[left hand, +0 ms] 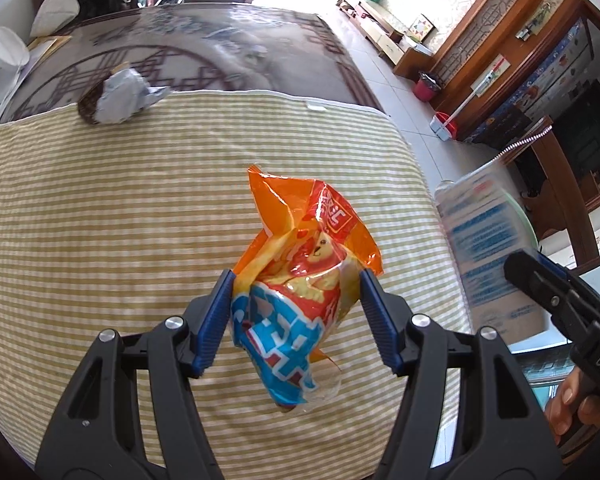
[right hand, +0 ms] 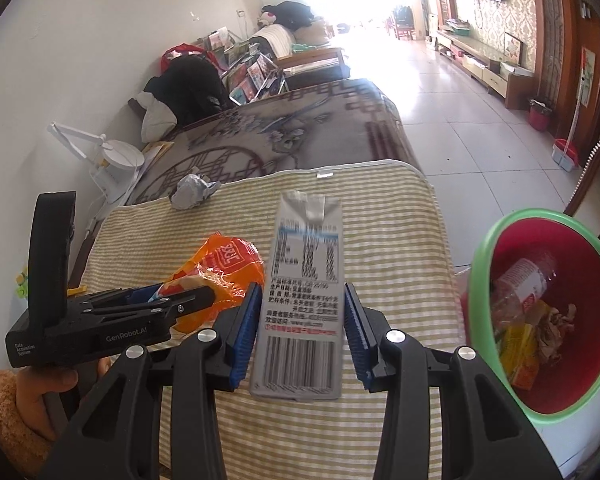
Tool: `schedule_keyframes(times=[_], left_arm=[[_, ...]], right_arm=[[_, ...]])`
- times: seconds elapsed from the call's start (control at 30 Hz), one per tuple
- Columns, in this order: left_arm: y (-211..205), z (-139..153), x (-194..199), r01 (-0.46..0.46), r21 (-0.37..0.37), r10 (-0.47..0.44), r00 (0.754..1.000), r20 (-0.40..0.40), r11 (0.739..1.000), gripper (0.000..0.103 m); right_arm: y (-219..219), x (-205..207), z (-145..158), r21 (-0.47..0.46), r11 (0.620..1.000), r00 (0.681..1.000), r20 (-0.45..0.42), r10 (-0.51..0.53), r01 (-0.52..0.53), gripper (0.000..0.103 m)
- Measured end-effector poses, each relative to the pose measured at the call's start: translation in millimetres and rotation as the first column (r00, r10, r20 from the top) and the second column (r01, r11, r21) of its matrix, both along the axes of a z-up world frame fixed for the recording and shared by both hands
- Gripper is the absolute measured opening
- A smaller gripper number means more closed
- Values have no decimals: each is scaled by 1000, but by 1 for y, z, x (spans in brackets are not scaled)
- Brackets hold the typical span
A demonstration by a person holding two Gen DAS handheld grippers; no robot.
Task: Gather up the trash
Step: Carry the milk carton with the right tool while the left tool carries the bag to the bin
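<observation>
Hanging above the green-and-white striped cloth (left hand: 100, 208), a crumpled orange, red and blue plastic snack wrapper (left hand: 300, 280) sits clamped between the blue pads of the left gripper (left hand: 296, 312). The left wrist view shows the wrapper's printed front; the right wrist view catches only its orange end (right hand: 228, 268) beyond the left gripper's black body (right hand: 100, 320), with a hand in a fuzzy brown sleeve (right hand: 40, 392) beneath. The right gripper (right hand: 304, 320) is clenched on a flattened grey milk carton (right hand: 300, 304), barcode end nearest the camera; in the left view that carton (left hand: 488, 240) is only a blur at the right. Only the right view shows the red bin with a green rim (right hand: 496, 320), off the cloth's right edge, holding a bottle and wrappers. A crumpled grey paper ball (right hand: 192, 192) lies at the cloth's far edge.
</observation>
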State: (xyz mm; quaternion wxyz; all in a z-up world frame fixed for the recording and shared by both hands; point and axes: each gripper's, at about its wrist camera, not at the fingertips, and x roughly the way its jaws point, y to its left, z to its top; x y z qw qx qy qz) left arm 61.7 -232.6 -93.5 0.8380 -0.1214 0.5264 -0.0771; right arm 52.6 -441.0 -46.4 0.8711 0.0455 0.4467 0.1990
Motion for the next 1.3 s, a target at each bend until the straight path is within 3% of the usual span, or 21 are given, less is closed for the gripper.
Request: schedule_keyframes(times=[0.13,0.23,0.33,0.37,0.4,0.5,0.63,0.73,0.8,0.9,1.03,1.17,1.3], left_arm=[[-18,-2,5,21,5,-21,1000,-5,1000,61],[-34,-3,10,42,17,-42,999,-7,999,61],[-43,0,14,46,25,-46,999,1,999,61],[-46,0,14,44,27,-44,999,3,999,61],[-48,1,17,42,28,-42,999,6,999,61],[-49,1,21,19,42,-19,1000,11,999,61],[-40,0,26,-32,66,31,999,11,997,61],[-30,2,26,-70,94,69,997,18,993,61],[-26,2,25,-88,96,87,996,17,991,61],[-24,3,23,-99,103,97,995,18,990,61],[-30,4,24,-93,88,92,996,14,992,61],[-47,7,28,-50,64,49,999,18,997,61],[-81,16,33,48,9,-49,998,37,999,61]], right_arm=[[-28,-2,-1,8,999,999,1,-42,42,39],[-45,0,-5,11,998,998,-13,-62,62,32],[-54,2,-13,-17,999,997,-62,-43,42,41],[-53,2,-18,-30,999,996,-82,-26,24,52],[-52,1,-22,-41,999,996,-89,-23,20,56],[-42,1,-39,-36,999,991,-130,-3,-2,61],[-13,-3,-67,-104,992,983,-175,58,-77,66],[1,-8,-82,-136,982,976,-190,106,-133,63],[4,-9,-87,-177,973,976,-188,114,-148,46],[-5,-8,-77,-135,982,981,-160,106,-128,40],[-29,-9,-44,-94,992,995,-67,73,-79,39],[-71,-3,-6,-64,997,999,16,-34,35,39],[-125,-2,17,-73,980,981,71,-180,185,39]])
